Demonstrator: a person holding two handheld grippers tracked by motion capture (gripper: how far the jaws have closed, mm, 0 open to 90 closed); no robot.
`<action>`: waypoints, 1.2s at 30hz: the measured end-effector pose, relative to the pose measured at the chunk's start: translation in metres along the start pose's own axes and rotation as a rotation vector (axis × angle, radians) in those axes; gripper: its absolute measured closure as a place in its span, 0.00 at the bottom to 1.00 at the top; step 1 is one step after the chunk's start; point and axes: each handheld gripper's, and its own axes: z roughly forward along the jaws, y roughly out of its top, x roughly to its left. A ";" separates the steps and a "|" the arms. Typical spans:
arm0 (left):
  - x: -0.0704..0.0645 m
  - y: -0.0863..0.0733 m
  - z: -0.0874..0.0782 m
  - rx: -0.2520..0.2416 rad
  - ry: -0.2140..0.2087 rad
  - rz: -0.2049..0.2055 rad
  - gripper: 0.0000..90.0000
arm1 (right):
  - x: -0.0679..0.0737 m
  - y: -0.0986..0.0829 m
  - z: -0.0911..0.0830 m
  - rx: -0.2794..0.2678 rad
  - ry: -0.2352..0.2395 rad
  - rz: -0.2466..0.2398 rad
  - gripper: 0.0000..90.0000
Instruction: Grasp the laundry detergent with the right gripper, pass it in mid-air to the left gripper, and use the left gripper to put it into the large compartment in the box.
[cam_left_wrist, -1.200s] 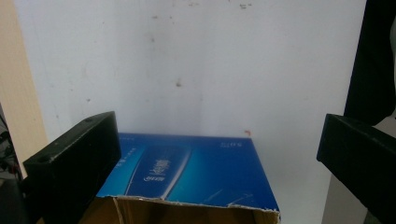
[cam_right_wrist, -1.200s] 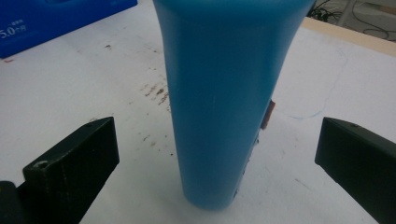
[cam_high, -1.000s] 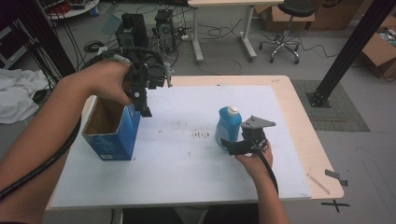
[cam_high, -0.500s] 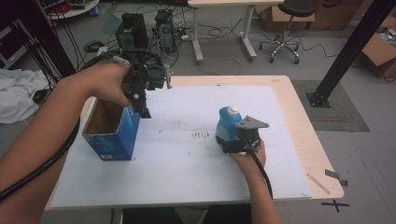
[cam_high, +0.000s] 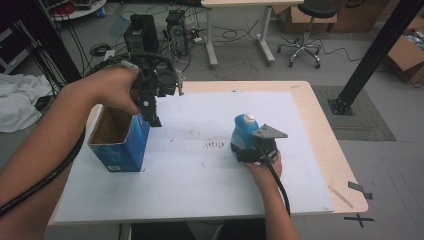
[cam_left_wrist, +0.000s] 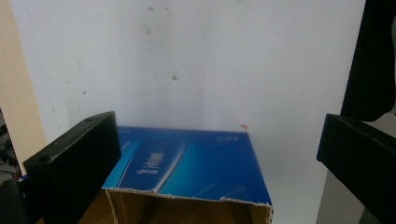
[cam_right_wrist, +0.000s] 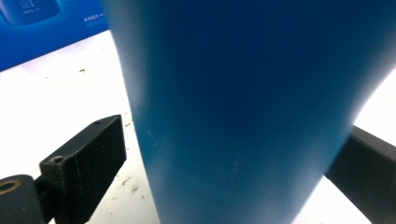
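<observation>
Right claw (cam_high: 243, 142) now advanced around blue bottle (cam_high: 244, 129), frame centre-right on desk (cam_high: 200, 170); jaws wide, not yet clamped. Left claw (cam_high: 150, 112) wide, hovering above open box (cam_high: 117, 137), frame left.

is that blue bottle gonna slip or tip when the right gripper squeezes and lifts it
The blue bottle looks like smooth, glossy plastic, so it may slide unless squeezed firmly. It stands upright and taller than wide, so a low push could tip it. The right gripper has a jaw on either side of the lower body with a gap at the left one, so it probably isn't clamped yet.
</observation>
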 end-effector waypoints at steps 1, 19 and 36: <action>0.000 0.000 0.000 0.000 0.000 0.000 0.00 | 0.000 0.000 0.001 -0.001 0.002 -0.001 0.04; -0.001 0.002 0.003 0.011 0.002 0.007 0.00 | 0.000 -0.004 0.004 -0.011 -0.006 0.002 0.16; -0.001 0.004 0.005 0.015 0.007 0.006 0.00 | -0.001 -0.005 0.003 -0.034 -0.010 0.004 0.28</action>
